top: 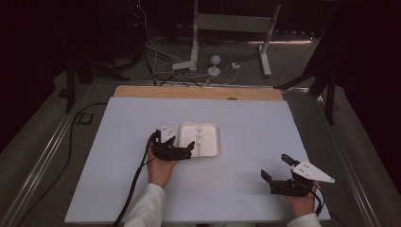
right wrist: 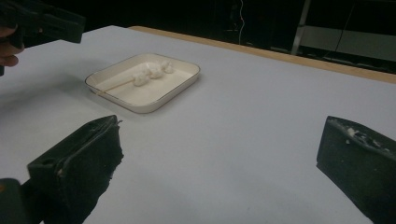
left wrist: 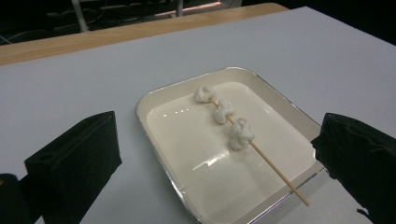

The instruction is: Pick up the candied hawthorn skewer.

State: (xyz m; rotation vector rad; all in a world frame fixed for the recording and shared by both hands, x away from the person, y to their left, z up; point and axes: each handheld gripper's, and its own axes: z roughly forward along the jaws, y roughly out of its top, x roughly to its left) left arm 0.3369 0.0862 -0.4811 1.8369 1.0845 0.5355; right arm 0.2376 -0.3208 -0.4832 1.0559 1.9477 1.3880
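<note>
Tongs on the left (top: 188, 150) gape wide at the shallow cream tray (left wrist: 156, 105), approaching; next, probably pinch the thin wooden skewer (left wrist: 275, 169) of white lumps; right tongs (top: 276, 166) idle, wide.

White table cover (top: 236, 118), wooden edge (top: 198, 92), floor cables (top: 161, 61) beyond.
</note>
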